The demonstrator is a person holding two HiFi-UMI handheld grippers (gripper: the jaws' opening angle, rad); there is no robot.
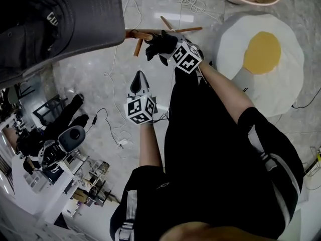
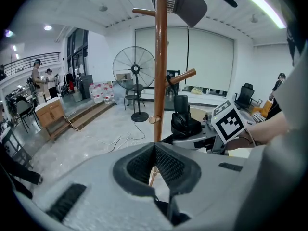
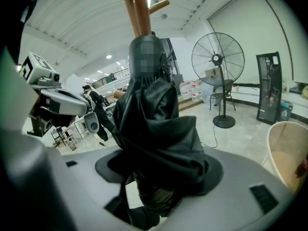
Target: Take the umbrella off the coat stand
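Note:
The wooden coat stand (image 2: 160,61) rises straight ahead in the left gripper view, and its pegs (image 1: 150,34) show from above in the head view. My right gripper (image 1: 163,44) is shut on the folded black umbrella (image 3: 154,129), whose bunched fabric fills the gap between the jaws. The umbrella hangs against the pole (image 3: 136,8). In the left gripper view the umbrella (image 2: 185,124) sits just right of the pole. My left gripper (image 1: 139,82) hovers a little in front of the stand. It is shut, with nothing between its pads (image 2: 166,165).
A dark cap (image 2: 185,1) hangs at the top of the stand. A standing fan (image 2: 134,69) is behind it, and cables (image 1: 115,129) trail over the marble floor. An egg-shaped rug (image 1: 261,54) lies to the right. People and desks are at the far left (image 2: 41,78).

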